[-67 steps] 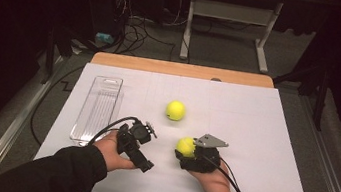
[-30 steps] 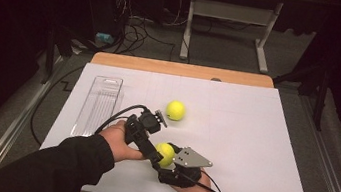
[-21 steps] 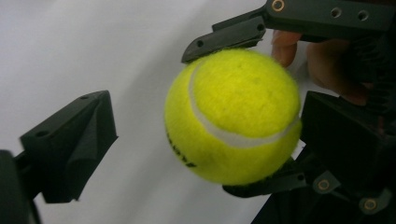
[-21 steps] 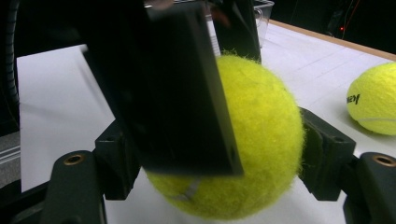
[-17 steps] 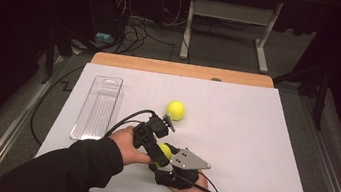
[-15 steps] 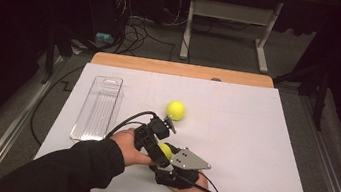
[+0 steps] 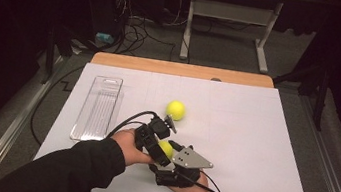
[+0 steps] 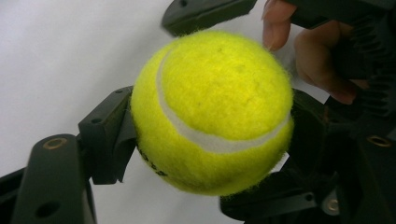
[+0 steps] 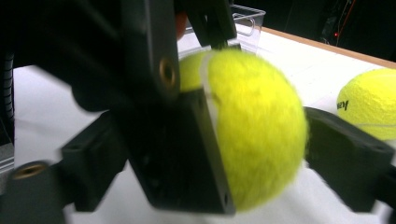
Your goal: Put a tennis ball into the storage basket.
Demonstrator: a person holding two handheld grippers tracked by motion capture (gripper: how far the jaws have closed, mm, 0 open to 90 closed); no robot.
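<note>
Handover looks to us about halfway done. From the left, a clear tray (image 7: 97, 108) lies empty on the white table (image 7: 251, 153), well apart from the hands. Next comes our left gripper (image 7: 156, 141), whose jaws have just been closing and now clamp the near ball (image 8: 212, 109); in the left gripper view both pads press into its felt. Just beside it, our right gripper (image 7: 170, 155) has just been opening its jaws; in the right gripper view the ball sits between them with the right-hand jaw close to the felt, and we cannot say whether it is quite clear yet. So the take is made, the release looks under way, and what remains, we judge, is drawing the right gripper away and carrying the ball off, perhaps to the tray. A second ball (image 7: 175, 110) rests on the table beyond the grippers. Its black print reads partly, something like "EM" in the right gripper view; dark marks under the held ball are unreadable.
</note>
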